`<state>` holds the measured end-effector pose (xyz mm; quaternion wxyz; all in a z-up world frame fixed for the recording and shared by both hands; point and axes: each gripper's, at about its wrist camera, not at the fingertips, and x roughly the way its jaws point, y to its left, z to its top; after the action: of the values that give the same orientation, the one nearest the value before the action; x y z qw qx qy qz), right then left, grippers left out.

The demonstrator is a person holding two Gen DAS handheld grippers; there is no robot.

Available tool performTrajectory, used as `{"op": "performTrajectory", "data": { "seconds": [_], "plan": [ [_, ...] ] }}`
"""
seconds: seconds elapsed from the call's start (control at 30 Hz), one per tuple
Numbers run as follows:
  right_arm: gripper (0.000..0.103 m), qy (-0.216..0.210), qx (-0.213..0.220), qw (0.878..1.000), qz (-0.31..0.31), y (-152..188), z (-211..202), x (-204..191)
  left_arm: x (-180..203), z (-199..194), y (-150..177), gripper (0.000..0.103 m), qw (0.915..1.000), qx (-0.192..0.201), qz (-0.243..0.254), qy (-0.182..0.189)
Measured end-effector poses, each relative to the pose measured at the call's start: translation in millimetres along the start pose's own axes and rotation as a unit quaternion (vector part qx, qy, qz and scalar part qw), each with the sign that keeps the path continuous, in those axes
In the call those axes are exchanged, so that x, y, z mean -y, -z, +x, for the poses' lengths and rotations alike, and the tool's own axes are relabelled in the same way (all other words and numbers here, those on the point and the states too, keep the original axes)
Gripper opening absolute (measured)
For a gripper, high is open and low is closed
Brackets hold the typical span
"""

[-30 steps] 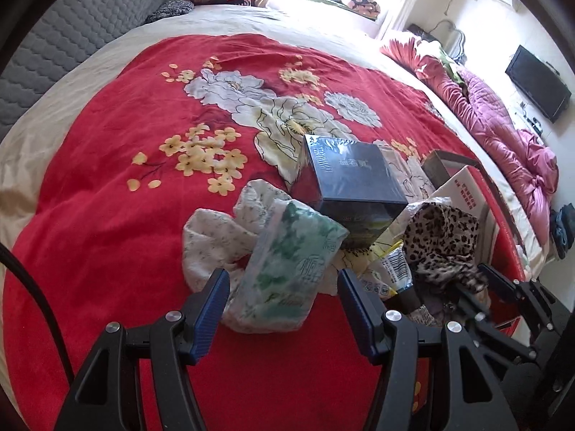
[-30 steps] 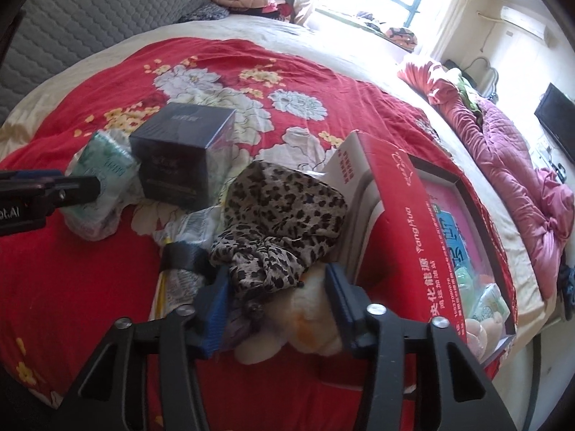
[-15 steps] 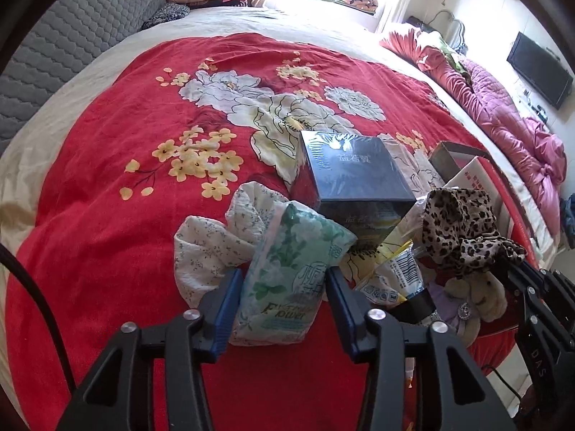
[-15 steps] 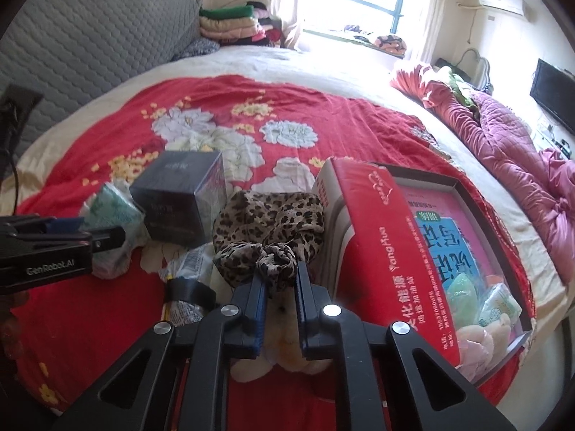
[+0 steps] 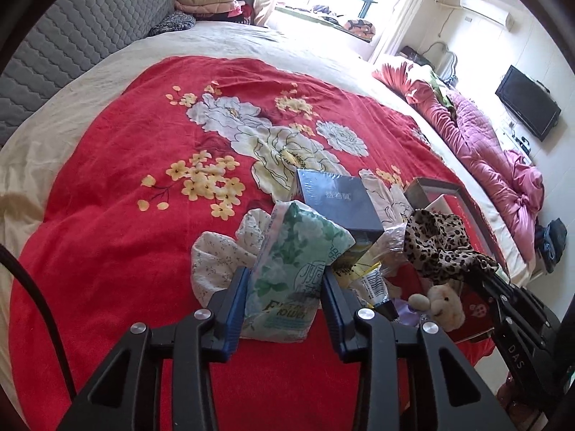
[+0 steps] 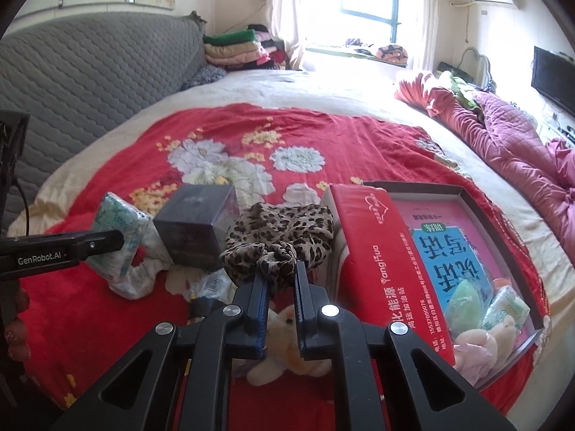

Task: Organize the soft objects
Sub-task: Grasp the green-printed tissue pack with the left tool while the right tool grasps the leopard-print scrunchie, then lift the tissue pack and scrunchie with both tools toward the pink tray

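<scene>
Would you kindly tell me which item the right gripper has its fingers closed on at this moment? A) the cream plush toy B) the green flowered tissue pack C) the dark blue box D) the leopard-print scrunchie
D: in the right wrist view the right gripper has its fingers pinched shut on the leopard-print scrunchie, while the cream plush toy lies underneath, ungripped.

Tissue pack (image 5: pixel 294 269) left of box (image 5: pixel 337 204); scrunchie (image 5: pixel 438 244) right
</scene>
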<state>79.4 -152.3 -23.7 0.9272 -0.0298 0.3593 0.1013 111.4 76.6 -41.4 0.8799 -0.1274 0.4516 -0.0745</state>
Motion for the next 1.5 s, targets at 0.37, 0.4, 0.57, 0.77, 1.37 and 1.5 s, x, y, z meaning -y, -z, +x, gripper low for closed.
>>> {"op": "performTrajectory", "data": {
  "seconds": [0.37, 0.4, 0.57, 0.77, 1.37, 1.5],
  "plan": [
    [0.012, -0.011, 0.031, 0.999, 0.004, -7.3, -22.4, 1.3, 14.3, -15.0, 6.7, 0.039, 0.9998, -0.003, 0.007, -0.016],
    [0.012, -0.014, 0.034, 0.999, 0.005, -8.2, -24.8, 1.2, 19.3, -16.4, 7.5, 0.039, 0.9999, -0.005, 0.010, -0.012],
    [0.012, -0.019, 0.045, 0.999, 0.008, -11.9, -36.2, 1.8, 37.4, -24.3, 9.4, 0.039, 0.9997, -0.003, 0.021, -0.016],
    [0.012, -0.020, 0.061, 0.998, 0.013, -16.3, -50.5, 5.5, 49.4, -35.2, 10.7, 0.039, 0.9992, 0.004, 0.031, -0.022],
    [0.012, -0.013, 0.094, 0.994, 0.052, -22.8, -86.5, 40.2, 107.8, -62.0, 10.4, 0.039, 0.9946, 0.025, 0.091, -0.042],
    [0.012, -0.007, 0.096, 0.993, 0.064, -23.5, -92.8, 52.9, 124.8, -61.6, 12.5, 0.039, 0.9933, 0.024, 0.106, -0.039]
  ]
}}
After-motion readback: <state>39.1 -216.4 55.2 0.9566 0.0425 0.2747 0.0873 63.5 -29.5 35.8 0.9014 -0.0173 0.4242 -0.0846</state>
